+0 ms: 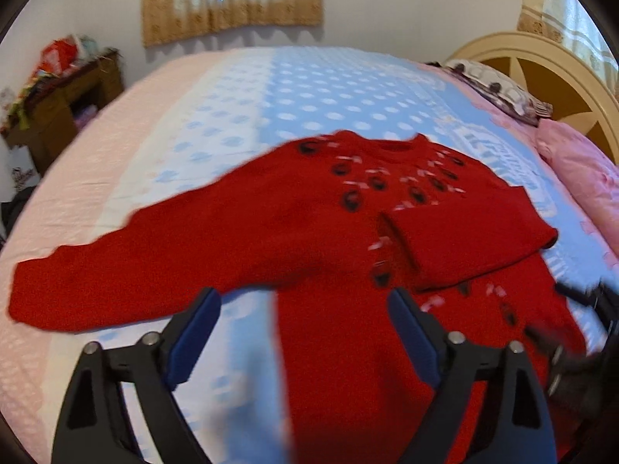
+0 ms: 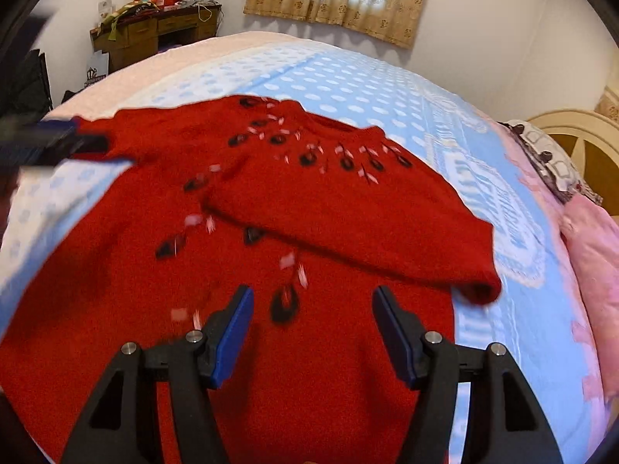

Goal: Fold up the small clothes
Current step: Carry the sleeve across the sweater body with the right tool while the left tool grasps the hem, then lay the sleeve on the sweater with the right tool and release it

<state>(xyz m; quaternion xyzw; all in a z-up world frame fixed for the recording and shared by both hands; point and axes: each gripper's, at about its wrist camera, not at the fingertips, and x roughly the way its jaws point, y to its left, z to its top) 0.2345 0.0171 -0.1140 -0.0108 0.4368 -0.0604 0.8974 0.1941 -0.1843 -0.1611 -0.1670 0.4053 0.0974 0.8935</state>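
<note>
On the bed (image 1: 240,89), toward its near edge, the red sweater (image 1: 329,232) lies front up. Its right sleeve (image 2: 348,228) is already folded across the chest; the left sleeve (image 1: 116,274) lies stretched out flat toward the bed's left side. My right gripper (image 2: 312,297) hangs over the body of the sweater with jaws parted and nothing between them. My left gripper (image 1: 305,301) is spread wide and empty, over the armpit where the left sleeve joins the body. So I judge one sleeve done and the other in hand. Next I need my left jaws out at that sleeve's cuff, though blur makes its exact edge hard to place, to pinch it and carry it across.
</note>
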